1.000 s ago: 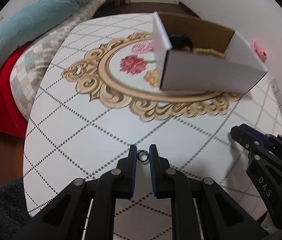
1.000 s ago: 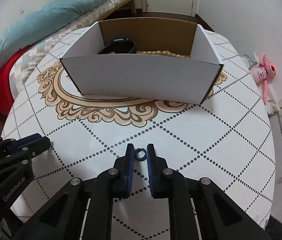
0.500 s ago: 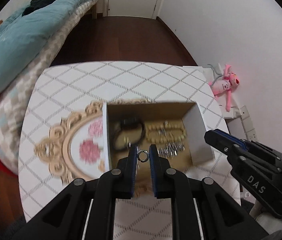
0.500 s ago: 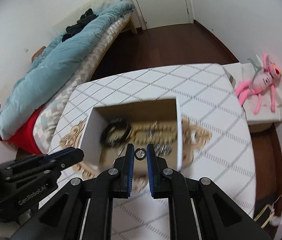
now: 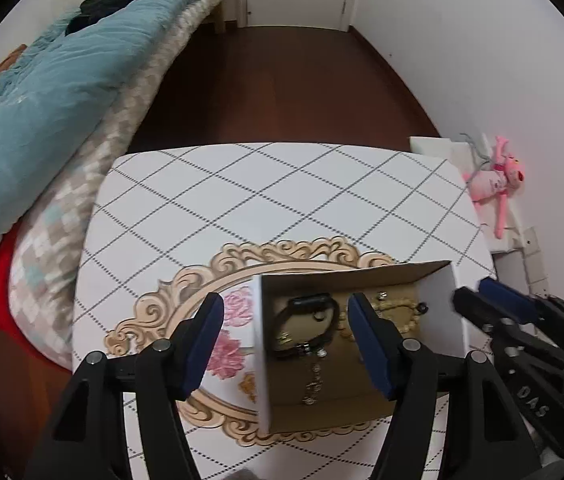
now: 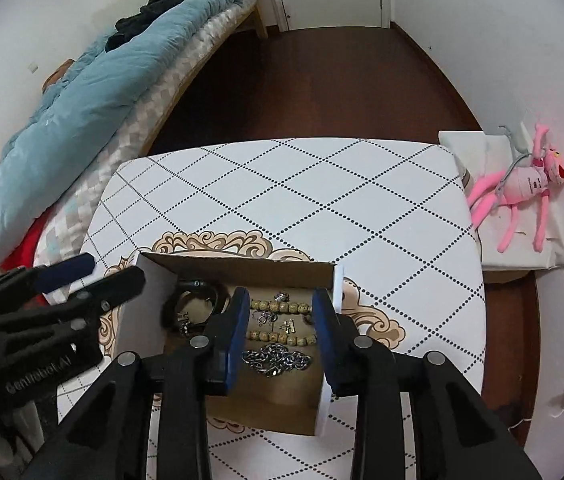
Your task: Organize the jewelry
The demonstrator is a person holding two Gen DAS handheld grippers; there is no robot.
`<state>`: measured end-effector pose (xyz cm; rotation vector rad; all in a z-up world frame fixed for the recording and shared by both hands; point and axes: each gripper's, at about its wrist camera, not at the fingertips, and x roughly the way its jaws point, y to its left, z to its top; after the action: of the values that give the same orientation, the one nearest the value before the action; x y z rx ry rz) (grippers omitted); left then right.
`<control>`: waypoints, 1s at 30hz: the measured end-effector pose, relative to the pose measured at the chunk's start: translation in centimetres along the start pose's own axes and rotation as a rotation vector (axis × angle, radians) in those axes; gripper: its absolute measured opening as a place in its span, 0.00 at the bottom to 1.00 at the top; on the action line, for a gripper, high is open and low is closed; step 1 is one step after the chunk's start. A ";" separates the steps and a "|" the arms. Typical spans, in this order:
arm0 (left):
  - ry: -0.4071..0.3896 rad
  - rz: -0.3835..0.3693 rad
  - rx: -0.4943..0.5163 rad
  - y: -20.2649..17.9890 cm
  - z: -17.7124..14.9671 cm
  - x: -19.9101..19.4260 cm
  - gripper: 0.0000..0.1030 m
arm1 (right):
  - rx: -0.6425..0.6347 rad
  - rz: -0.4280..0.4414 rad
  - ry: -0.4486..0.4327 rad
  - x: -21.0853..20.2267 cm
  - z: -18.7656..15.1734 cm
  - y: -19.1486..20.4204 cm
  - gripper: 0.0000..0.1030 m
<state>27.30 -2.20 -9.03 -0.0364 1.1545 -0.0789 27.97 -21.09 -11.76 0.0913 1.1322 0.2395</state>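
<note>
Two grippers up high over one cardboard box (image 5: 259, 344). Held the left gripper (image 5: 285, 300) wide apart, with nothing in it. Saw a blue blanket (image 5: 42, 92) far off to its left and the white table (image 5: 242, 200) down below. Saw a black bracelet (image 5: 307, 330) right under its gap, inside the box. Held the right gripper (image 6: 281, 293) apart too, less wide, also with nothing in it. Saw tan beads (image 6: 278, 307) and a silver chain (image 6: 276, 360) under its gap, in the same box. Saw a pink toy (image 6: 522, 184) far off to its right, by the wall.
</note>
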 end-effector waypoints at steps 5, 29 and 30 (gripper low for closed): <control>-0.011 0.031 -0.013 0.7 -0.9 -0.5 0.69 | 0.005 -0.058 -0.026 -1.0 -0.8 -0.4 0.34; -0.017 0.120 -0.012 0.8 -7.1 -1.1 1.00 | 0.007 -0.271 -0.004 -2.1 -6.9 -0.8 1.00; -0.017 0.117 -0.013 0.8 -7.2 -1.1 1.00 | 0.009 -0.273 -0.006 -2.2 -7.0 -0.9 1.00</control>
<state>20.34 -1.27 -10.98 0.0190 1.1380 0.0329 20.91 -22.80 -12.94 -0.0544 1.1260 -0.0088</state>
